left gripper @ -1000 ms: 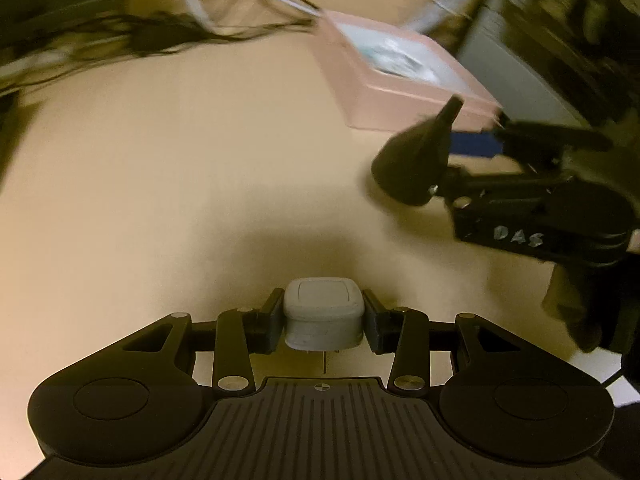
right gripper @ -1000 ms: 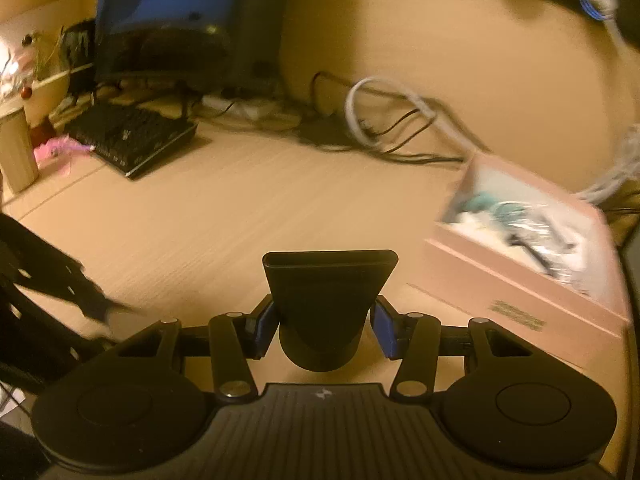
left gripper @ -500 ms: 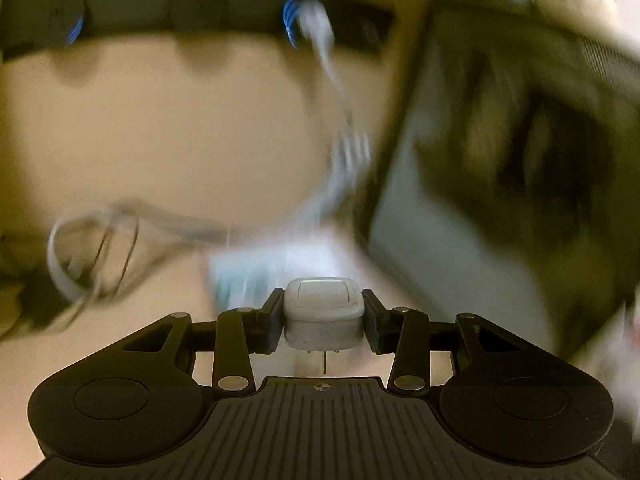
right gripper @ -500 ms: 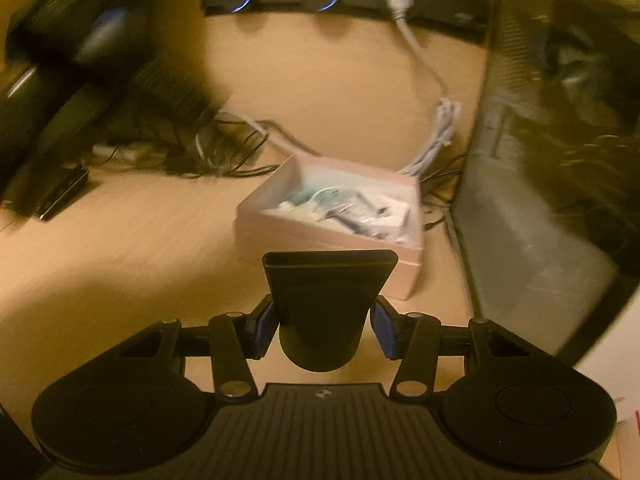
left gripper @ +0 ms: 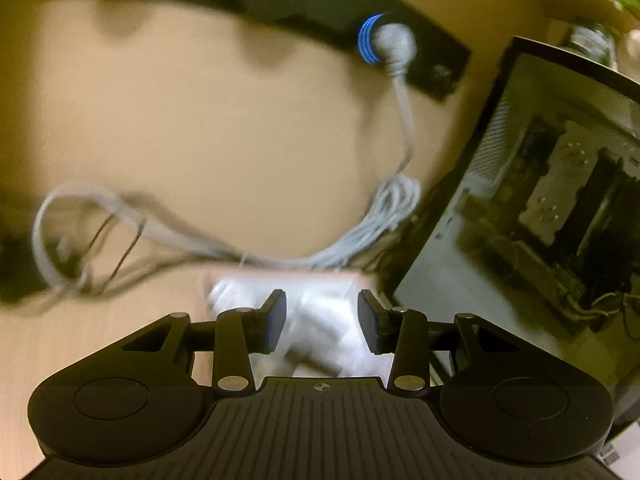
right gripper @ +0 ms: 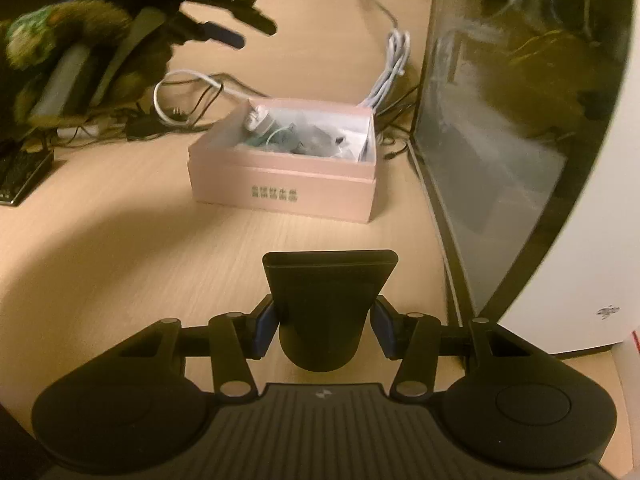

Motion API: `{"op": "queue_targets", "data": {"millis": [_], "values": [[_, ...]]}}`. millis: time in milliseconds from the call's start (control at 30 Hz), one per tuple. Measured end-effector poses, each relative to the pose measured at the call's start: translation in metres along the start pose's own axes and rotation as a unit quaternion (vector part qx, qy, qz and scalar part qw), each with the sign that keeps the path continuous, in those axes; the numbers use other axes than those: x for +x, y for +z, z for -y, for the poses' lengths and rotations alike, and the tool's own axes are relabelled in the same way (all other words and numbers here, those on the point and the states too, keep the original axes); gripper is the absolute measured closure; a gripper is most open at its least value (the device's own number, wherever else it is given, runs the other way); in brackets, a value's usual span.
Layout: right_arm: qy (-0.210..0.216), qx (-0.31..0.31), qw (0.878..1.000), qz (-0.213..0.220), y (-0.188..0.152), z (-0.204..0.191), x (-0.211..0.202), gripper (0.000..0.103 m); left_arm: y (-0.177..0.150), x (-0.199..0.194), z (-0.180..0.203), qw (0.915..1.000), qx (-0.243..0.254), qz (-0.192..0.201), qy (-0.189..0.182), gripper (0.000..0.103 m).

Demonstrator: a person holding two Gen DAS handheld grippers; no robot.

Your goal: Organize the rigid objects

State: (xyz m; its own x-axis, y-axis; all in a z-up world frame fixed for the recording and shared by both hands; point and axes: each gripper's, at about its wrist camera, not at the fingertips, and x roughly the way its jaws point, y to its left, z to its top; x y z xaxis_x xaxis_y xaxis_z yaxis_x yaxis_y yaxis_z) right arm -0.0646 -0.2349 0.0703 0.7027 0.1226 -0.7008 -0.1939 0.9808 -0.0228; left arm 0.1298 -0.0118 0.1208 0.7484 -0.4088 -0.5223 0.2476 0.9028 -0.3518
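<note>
The right gripper [right gripper: 320,330] is clamped on a black nozzle [right gripper: 326,300], its blue-lined pads pressing the round lower barrel from either side. The nozzle's long axis runs forward along the fingers, away from the camera: the cylindrical end sits back between the pads, and the body widens ahead into a flat, fan-shaped mouth whose slot lies crosswise, parallel to the line between the fingertips. It is matt, dark and smooth, with no markings visible. It hangs above the pale wood-grain tabletop [right gripper: 120,240], clear of the surface.

Ahead of this gripper and slightly to its left stands an open pink box [right gripper: 284,184], a line of small print on its near wall, with white and teal items jumbled inside; they are too blurred to name. A white cable [right gripper: 392,64] trails past the box's far right corner. To the gripper's right rises a computer case with a glass side panel [right gripper: 500,128].

The left gripper [left gripper: 322,322] has its jaws standing apart, pressing on nothing. Directly beyond and below its fingertips lies the same pink box [left gripper: 280,278], with blurred white contents showing in the gap between the fingers; whether any of these is the small white object for sorting cannot be told. In the right wrist view, the left gripper [right gripper: 240,32] shows hovering above and to the left of the box.
</note>
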Motion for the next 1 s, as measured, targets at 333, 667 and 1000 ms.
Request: {"op": "queue_targets", "data": {"millis": [333,667,1000], "values": [[0.065,0.025,0.996,0.063,0.093,0.003,0.018,0.053,-0.098,-0.074,-0.049,0.9931,-0.018,-0.075,0.088,0.060],[0.024,0.067,0.990,0.118,0.153,-0.002,0.060,0.027,-0.138,-0.085,-0.054,0.9839,-0.004,-0.085,0.157,0.060],[0.023,0.002,0.998,-0.064,0.003,-0.024,0.072,0.027,-0.168,-0.073,-0.018,0.9797,0.048,-0.106,0.163,0.058]]}}
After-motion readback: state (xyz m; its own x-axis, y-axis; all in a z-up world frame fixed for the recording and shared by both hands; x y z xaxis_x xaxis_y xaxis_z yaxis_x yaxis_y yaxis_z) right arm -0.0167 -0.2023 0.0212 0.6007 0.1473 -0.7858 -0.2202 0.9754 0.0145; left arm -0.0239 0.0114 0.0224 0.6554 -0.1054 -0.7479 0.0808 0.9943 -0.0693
